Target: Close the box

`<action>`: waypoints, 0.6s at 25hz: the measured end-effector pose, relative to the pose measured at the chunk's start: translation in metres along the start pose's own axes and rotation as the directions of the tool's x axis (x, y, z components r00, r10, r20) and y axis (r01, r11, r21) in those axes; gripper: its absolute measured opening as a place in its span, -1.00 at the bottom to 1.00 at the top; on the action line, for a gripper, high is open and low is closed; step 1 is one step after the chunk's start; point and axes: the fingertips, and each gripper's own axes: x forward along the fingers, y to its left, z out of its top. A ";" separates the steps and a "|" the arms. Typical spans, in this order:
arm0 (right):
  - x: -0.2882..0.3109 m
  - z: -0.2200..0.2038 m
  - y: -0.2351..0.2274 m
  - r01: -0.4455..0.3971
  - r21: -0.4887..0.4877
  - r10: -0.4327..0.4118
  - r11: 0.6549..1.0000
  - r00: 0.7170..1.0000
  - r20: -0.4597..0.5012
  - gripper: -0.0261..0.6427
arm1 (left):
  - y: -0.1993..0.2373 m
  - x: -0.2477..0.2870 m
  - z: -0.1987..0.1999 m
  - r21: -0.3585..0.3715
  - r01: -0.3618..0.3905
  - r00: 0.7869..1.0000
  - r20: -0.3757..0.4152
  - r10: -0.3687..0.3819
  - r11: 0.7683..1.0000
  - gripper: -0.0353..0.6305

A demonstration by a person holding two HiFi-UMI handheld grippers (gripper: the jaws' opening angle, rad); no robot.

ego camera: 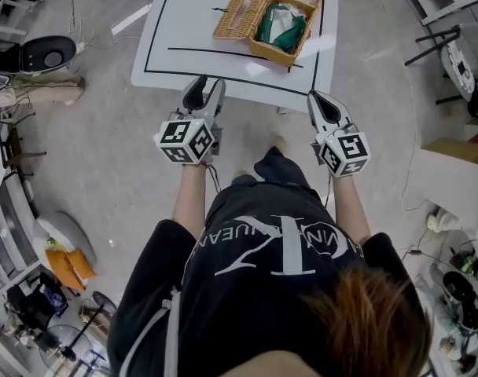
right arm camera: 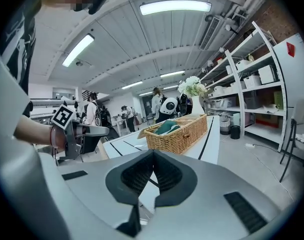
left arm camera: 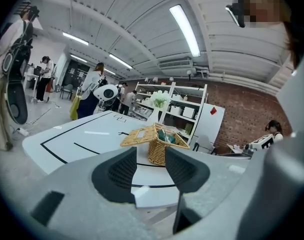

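Room: workshop floor, white table [ego camera: 184, 30] at 12 o'clock | wicker box [ego camera: 272, 53] at 1 o'clock, lid [ego camera: 240, 14] laid open toward 9 o'clock, green cloth [ego camera: 280, 23] inside | left gripper [ego camera: 204, 85] spread, empty; right gripper [ego camera: 321, 100] pressed together, empty | risk: cloth may be pinched under the lid, or the light box shoved.

Both forearms [ego camera: 190, 199] were held out forward, side by side; the left gripper [ego camera: 205, 86] had jaws apart and empty, the right gripper [ego camera: 318, 99] had jaws closed together.
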 end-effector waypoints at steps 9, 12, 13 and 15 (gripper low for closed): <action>0.016 0.003 -0.038 -0.044 0.011 0.044 0.999 0.999 -0.021 -0.93 | -0.006 0.041 0.001 -0.299 0.030 0.999 0.049 -0.017 0.954 -0.31; 0.022 0.000 -0.045 -0.047 0.019 0.048 0.999 0.998 -0.034 -0.93 | -0.006 0.051 0.001 -0.395 0.051 0.997 0.077 -0.022 0.917 -0.31; 0.025 0.000 -0.046 -0.047 0.022 0.048 0.999 0.998 -0.040 -0.93 | -0.005 0.055 0.001 -0.416 0.055 0.997 0.080 -0.023 0.907 -0.31; 0.028 -0.003 -0.048 -0.046 0.024 0.048 0.999 0.997 -0.057 -0.93 | -0.003 0.062 -0.002 -0.452 0.063 0.996 0.079 -0.030 0.890 -0.31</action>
